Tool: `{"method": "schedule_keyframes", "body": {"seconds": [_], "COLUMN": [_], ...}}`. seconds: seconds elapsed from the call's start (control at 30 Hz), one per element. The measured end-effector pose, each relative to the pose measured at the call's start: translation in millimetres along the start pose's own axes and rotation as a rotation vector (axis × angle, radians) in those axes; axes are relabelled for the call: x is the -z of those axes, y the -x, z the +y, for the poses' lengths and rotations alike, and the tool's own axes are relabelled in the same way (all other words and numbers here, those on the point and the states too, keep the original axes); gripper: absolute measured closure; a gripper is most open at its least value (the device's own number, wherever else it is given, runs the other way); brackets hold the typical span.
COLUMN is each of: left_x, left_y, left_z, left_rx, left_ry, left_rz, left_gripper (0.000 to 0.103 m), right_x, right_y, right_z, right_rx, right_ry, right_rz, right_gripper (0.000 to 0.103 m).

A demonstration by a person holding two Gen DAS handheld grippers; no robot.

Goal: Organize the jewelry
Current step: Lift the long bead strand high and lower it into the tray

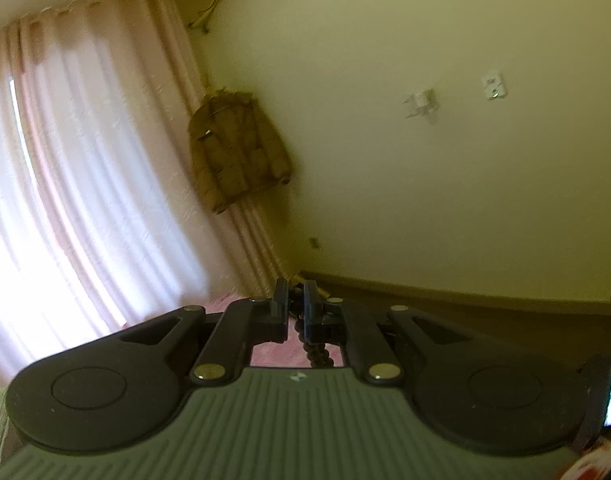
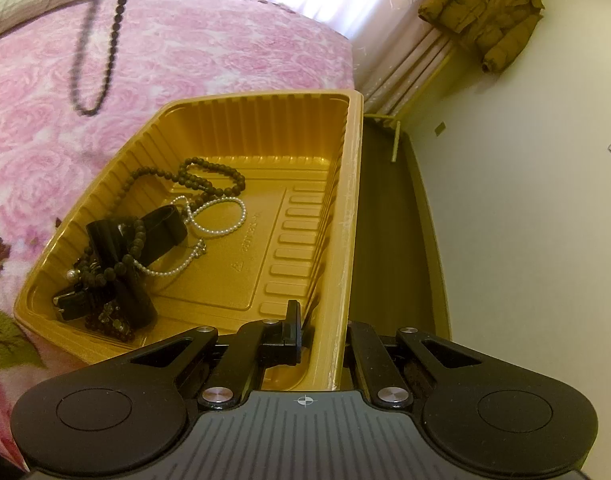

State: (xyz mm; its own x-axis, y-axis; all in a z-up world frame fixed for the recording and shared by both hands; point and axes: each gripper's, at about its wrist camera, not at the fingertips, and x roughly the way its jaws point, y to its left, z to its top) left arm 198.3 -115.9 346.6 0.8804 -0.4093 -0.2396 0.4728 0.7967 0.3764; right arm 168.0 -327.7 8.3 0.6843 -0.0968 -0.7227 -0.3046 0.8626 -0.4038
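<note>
— How far along are you?

— Most of it sits in the tray [image 2: 241, 280] already: a dark bead string [image 2: 209, 178] at 12 o'clock on its floor, pearls [image 2: 217, 220] mid-floor, black straps [image 2: 121, 264] piled at 8 o'clock.

— What's left?

— The necklace [image 2: 105, 40], I'd judge. My left tool [image 1: 295, 306] is clamped on its beads, and it dangles over the bed [image 2: 205, 40] at 11 o'clock from the tray.

— And your right tool [image 2: 325, 332]?

— Closed on the tray's near wall at 5 o'clock, one finger inside, the other hidden outside. Beyond the bed, a jacket [image 2: 481, 12] hangs.
</note>
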Motion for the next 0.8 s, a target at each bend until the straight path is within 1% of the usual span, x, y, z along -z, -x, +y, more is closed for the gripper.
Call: {"method": "schedule_keyframes", "body": {"seconds": [0.13, 0.23, 0.3, 0.43, 0.53, 0.8], "left_x": [-13, -16, -13, -1, 10, 52], "left_y": [-9, -18, -26, -46, -62, -108], "left_z": [-21, -36, -45, -64, -76, -111], "left_rx": [0.042, 0.064, 0.087, 0.127, 0.156, 0.223], "left_ry": [-0.012, -0.019, -0.019, -0.018, 0.003, 0.014], "left_rz": [-0.017, -0.019, -0.006, 0.035, 0.069, 0.196], "left_gripper": [0.097, 0.097, 0.097, 0.097, 0.097, 0.097], "right_x": [0, 0, 0, 0, 1, 1], "right_y": [0, 0, 0, 1, 1, 1], "right_z": [1, 2, 2, 2, 1, 1], "right_rx": [-0.001, 0.0, -0.001, -0.003, -0.005, -0.007], "right_ry": [0.0, 0.0, -0.002, -0.004, -0.008, -0.011], "right_rz": [-0.001, -0.003, -0.004, -0.006, -0.007, -0.005], "right_gripper": [0.098, 0.098, 0.098, 0.098, 0.098, 0.098]}}
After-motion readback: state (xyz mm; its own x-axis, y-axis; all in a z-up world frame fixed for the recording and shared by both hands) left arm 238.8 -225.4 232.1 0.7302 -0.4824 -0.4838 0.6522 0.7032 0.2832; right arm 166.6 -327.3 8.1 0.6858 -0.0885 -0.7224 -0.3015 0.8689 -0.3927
